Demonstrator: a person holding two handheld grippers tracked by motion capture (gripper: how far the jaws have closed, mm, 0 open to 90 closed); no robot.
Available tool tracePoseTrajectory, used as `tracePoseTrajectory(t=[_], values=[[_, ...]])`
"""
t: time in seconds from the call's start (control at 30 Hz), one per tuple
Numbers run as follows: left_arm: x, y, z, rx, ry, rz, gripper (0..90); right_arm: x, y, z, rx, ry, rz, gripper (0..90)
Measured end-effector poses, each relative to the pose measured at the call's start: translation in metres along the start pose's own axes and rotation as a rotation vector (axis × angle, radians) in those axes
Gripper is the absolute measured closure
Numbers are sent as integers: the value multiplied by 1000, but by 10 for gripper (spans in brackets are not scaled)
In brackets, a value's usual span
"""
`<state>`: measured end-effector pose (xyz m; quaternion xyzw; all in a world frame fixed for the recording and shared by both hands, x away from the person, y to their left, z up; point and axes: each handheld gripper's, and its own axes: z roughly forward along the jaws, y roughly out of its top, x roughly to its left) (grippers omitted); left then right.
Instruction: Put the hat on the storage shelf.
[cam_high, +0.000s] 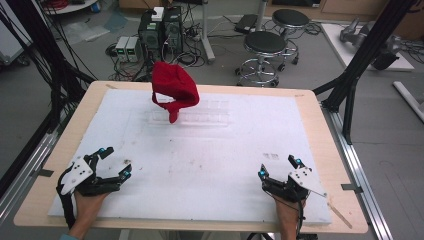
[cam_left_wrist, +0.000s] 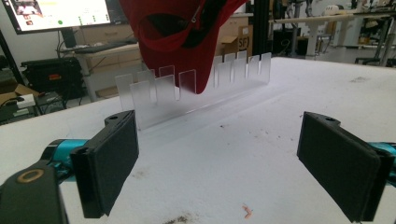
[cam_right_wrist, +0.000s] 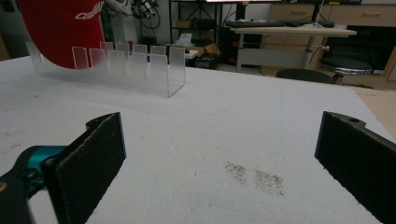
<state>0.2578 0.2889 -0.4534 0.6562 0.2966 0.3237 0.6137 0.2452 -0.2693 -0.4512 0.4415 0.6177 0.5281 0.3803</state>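
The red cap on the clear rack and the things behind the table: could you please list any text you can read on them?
No text can be read in full.
Red cap: white lettering near its top, cut off by the frame edge in the right gripper view, not legible.
Cardboard box behind the table: dark print, possibly "SF", too blurred to be sure.
Monitor: on-screen text too small to read.
Clear rack: no markings.

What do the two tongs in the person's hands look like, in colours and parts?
Both the left tongs and the right tongs are black with turquoise joints near the tips and a pale grey three-cornered plate on top. The jaws carry flat black foam pads. A black cable trails from each.
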Motion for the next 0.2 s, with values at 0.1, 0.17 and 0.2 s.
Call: tracePoseTrajectory(t=[0.1,0.17,0.2], values=[[3,-1,-2,-20,5,-28,139,0,0,-1,-10,-1,1,6],[4,-1,-2,-25,4,-38,148,-1,0,-1,-8,-1,7,6],[4,-1,-2,-25,4,-38,148,-1,0,-1,-8,0,15,6]])
